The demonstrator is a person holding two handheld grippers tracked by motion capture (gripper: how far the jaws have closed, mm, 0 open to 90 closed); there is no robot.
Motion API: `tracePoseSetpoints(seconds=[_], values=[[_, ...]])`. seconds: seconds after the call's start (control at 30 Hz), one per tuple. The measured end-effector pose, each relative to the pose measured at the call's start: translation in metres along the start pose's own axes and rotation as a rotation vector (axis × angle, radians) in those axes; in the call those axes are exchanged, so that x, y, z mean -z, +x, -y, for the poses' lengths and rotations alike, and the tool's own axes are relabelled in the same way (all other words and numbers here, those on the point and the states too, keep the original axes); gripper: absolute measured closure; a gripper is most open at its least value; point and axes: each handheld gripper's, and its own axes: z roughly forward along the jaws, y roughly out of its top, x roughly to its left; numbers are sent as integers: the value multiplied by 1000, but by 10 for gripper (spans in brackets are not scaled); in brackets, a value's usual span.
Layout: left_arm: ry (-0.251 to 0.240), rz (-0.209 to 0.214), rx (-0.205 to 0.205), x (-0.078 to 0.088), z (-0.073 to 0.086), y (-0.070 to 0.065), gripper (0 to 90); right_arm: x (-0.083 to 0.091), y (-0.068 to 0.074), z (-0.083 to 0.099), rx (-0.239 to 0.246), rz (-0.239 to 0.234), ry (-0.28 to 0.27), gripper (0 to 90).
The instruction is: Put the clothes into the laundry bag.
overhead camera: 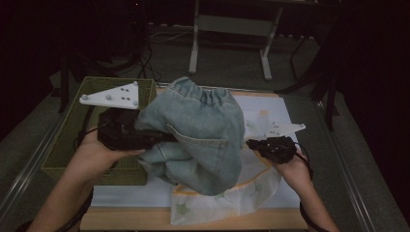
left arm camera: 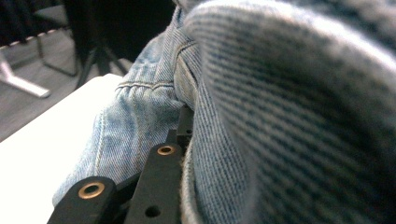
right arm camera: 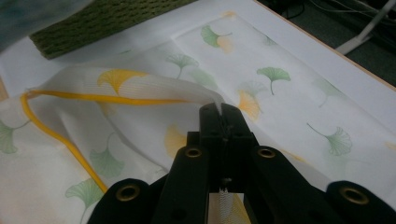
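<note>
A light-blue denim garment [overhead camera: 203, 130] with an elastic waistband hangs bunched above the table's middle. My left gripper [overhead camera: 162, 137] comes in from the left and is shut on its fabric. In the left gripper view, denim [left arm camera: 140, 116] drapes over and between the black jaws, hiding the tips. Under the garment lies a white mesh bag [overhead camera: 227, 200] printed with green and yellow leaves and edged in yellow. My right gripper [overhead camera: 250, 143] is shut on the bag's rim, lifting it. In the right gripper view, the closed tips [right arm camera: 219, 109] pinch that white edge of the bag [right arm camera: 280, 93].
A green woven basket [overhead camera: 72, 140] stands at the table's left, behind my left hand, and its corner [right arm camera: 93, 23] shows in the right gripper view. A white sheet [overhead camera: 261, 104] covers the tabletop. On the dark floor beyond stands a white desk frame [overhead camera: 232, 24].
</note>
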Motion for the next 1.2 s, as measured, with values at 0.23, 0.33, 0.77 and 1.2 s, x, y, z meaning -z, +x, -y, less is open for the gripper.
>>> tracePoseSetpoints(seconds=[0.23,0.33,0.77,1.2], values=[[7,104,-30,-40,0,-22,746,-2,-1,-1,-11,0,-2,889],[36,119,-32,-59,6,-25,745,-1,-1,-3,-18,-6,-11,890],[89,193,-18,-120,49,-15,743,6,-2,-10,-41,12,-39,889],[196,162,42,-159,85,11,741,1,-12,-32,-85,28,-88,889]])
